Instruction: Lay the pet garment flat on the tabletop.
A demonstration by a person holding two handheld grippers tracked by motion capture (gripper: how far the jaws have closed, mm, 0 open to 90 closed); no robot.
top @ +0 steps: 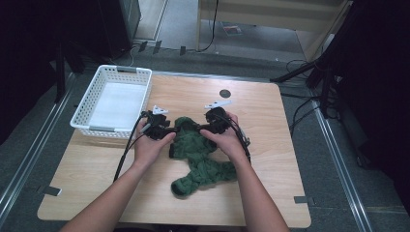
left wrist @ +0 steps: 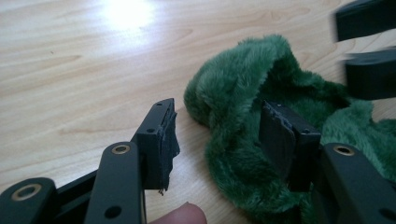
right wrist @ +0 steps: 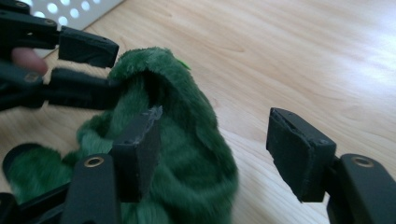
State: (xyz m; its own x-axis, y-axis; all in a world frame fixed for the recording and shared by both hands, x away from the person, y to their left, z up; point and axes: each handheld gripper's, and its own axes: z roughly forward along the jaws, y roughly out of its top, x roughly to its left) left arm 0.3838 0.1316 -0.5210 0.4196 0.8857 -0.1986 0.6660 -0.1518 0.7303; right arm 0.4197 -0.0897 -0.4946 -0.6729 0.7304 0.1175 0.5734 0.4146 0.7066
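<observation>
- So we've got a fuzzy green garment (top: 200, 153) lying crumpled around the middle of the wooden table (top: 280, 145), its far end bunched up between our two hands.
- Our left gripper (top: 167, 129) sits at the garment's far-left edge. In the left gripper view its jaws are roughly half open; a fold of green fur (left wrist: 233, 116) lies between them, one pad is against it and the other is clear, so nothing's pinched.
- Our right gripper (top: 205, 126) is at the far-right edge, jaws apart too. One pad rests on the fur (right wrist: 187, 140), the other hangs over bare wood.
- A white basket (top: 140, 77) sits at the far left corner, well apart from the garment.
</observation>
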